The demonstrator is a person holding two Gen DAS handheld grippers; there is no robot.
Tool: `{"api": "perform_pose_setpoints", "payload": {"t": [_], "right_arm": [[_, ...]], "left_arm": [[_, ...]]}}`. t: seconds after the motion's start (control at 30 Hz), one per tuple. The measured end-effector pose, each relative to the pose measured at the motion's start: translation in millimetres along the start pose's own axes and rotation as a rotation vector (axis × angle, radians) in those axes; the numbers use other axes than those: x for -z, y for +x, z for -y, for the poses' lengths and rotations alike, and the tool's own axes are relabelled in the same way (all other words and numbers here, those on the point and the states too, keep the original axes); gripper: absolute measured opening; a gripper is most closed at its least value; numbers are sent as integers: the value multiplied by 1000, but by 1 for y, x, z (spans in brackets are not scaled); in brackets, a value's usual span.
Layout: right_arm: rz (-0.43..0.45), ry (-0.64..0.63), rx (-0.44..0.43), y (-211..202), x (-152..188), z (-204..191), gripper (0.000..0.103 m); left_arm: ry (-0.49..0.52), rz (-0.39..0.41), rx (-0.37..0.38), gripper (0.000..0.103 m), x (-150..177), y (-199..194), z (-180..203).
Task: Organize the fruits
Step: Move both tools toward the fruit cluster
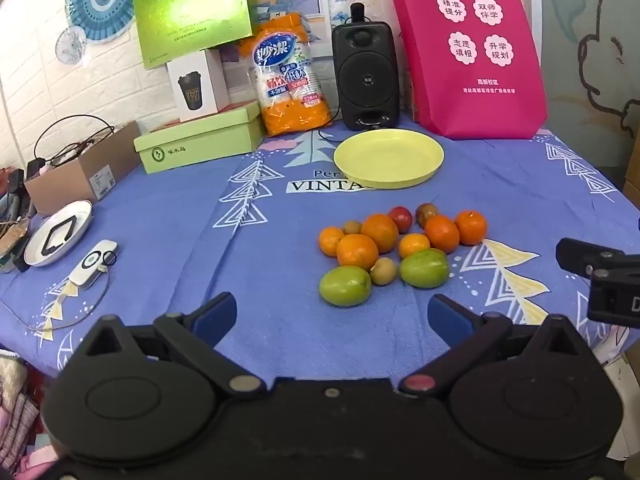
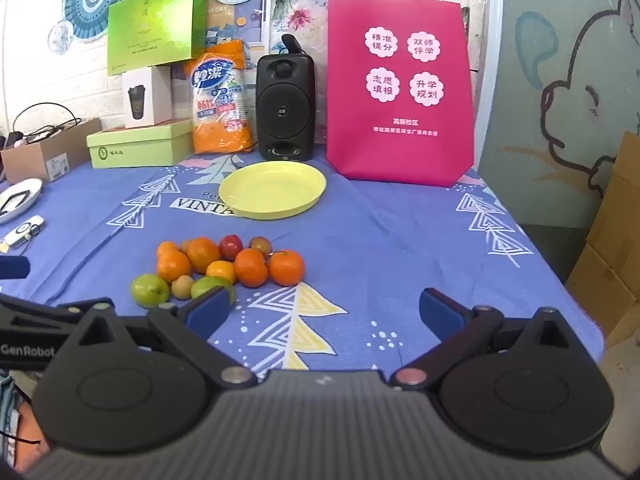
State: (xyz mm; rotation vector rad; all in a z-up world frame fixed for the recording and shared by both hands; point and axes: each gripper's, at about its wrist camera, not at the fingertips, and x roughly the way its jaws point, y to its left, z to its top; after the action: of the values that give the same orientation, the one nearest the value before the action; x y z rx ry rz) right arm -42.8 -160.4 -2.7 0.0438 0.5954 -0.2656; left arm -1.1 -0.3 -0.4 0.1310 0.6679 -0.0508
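A pile of fruit lies on the blue tablecloth: several oranges, two green mangoes, small brown fruits and a red one. It also shows in the right wrist view. An empty yellow plate sits behind the pile. My left gripper is open and empty, just in front of the pile. My right gripper is open and empty, to the right of the pile, its left finger pad near a green mango.
A black speaker, a pink bag, an orange cup pack and green boxes stand along the back. A white dish, a small white device and a cardboard box sit at the left.
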Motion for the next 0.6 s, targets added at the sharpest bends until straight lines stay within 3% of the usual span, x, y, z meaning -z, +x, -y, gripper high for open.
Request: {"api": "perform_pose_setpoints", "payload": {"t": [0.17, 0.33, 0.6], "right_arm": [[0, -60, 20, 3, 3, -19, 103], [14, -16, -58, 9, 7, -10, 103], [3, -27, -103, 11, 7, -12, 103]], "left_arm": [[-28, -37, 53, 103, -3, 3, -8], [-12, -16, 20, 103, -5, 5, -4], [-34, -66, -13, 103, -5, 18, -9]]}}
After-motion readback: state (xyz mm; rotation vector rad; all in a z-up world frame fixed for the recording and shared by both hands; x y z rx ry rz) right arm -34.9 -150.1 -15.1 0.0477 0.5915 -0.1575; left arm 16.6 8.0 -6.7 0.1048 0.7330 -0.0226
